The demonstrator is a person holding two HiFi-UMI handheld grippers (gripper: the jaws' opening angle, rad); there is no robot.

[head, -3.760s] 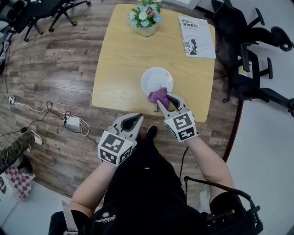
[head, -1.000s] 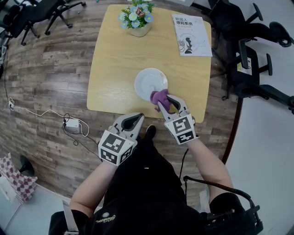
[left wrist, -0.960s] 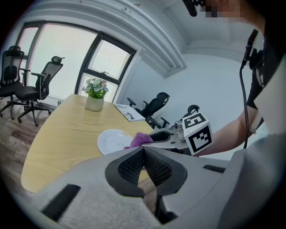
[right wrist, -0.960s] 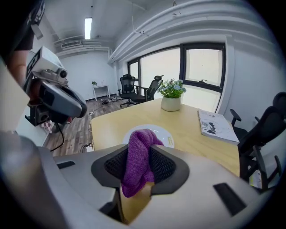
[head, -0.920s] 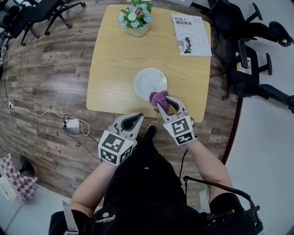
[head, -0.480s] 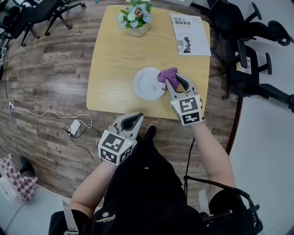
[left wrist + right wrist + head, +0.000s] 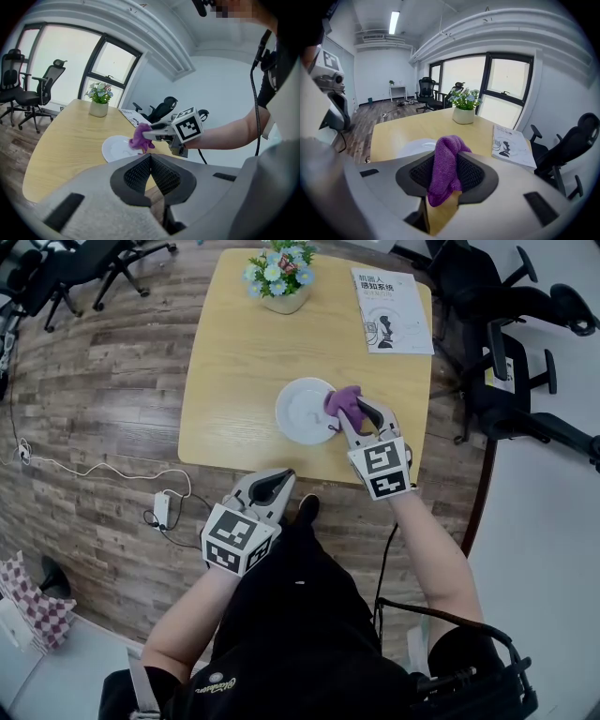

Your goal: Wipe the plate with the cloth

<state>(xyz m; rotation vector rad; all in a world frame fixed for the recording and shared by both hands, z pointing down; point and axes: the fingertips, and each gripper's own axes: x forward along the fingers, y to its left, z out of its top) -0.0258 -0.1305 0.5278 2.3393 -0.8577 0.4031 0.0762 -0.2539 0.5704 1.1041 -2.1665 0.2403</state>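
Where the wooden floor (image 7: 103, 399) meets the pale zone on the right, black office chairs (image 7: 511, 371) stand just beside a light-wood worktop (image 7: 244, 362). A white cable (image 7: 94, 470) trails over the floor to the left. On the worktop's far right corner lies a booklet (image 7: 392, 298), and potted flowers (image 7: 281, 277) stand at the far edge, well apart from the white plate (image 7: 302, 411), which sits flat nearer the person, right of the middle.

The right tool (image 7: 359, 418) reaches over the near edge toward the plate's right side, its jaws clamped on a bunched purple cloth (image 7: 344, 401). The cloth sits over the plate's right rim; whether it presses on the surface cannot be told. In the right gripper view the cloth (image 7: 445, 171) fills the gap between the black pads and hangs down below them.

The left tool (image 7: 270, 486) is held off the worktop, over the person's lap, with its jaws closed together on nothing.
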